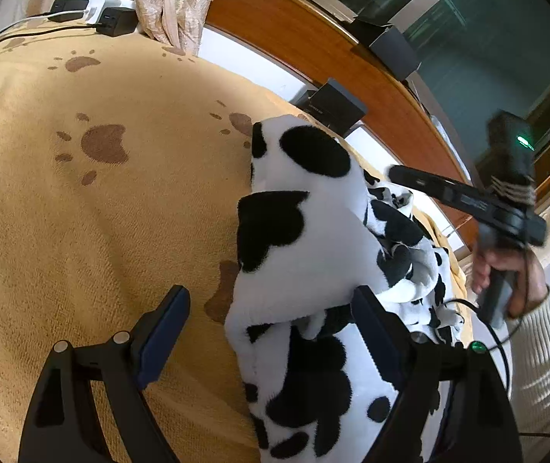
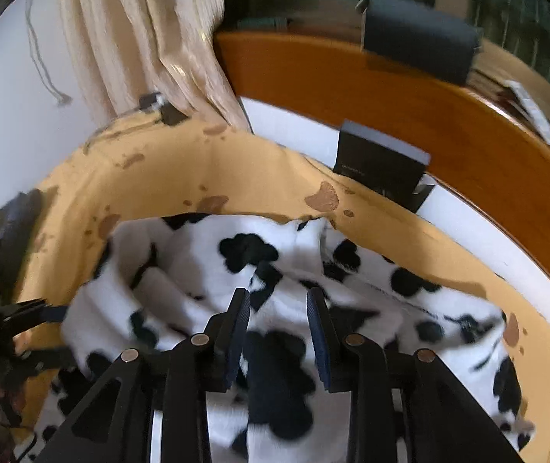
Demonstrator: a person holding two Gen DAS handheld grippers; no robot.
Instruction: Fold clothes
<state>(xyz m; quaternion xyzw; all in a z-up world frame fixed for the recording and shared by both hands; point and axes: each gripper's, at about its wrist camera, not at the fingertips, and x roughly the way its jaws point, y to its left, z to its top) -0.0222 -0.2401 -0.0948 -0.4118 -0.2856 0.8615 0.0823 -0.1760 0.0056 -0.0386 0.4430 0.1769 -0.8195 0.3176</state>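
Lying crumpled on the tan paw-print blanket (image 1: 93, 231) is the cow-print fleece garment (image 1: 306, 239), bunched into a heap toward the blanket's right side. The left gripper (image 1: 271, 332) is hanging over it with its jaws spread wide, one fold of fleece sitting between them against the right pad, nothing pinched. The right gripper (image 2: 279, 335) is hovering above the garment with its jaws narrowed but apart, a dark patch of fleece showing in the gap below; no cloth is being clamped. Dark boxes are resting on the wooden ledge (image 2: 352, 77) and one dark box (image 2: 379, 162) is leaning just beyond the blanket's edge; whether anything is inside them cannot be told.
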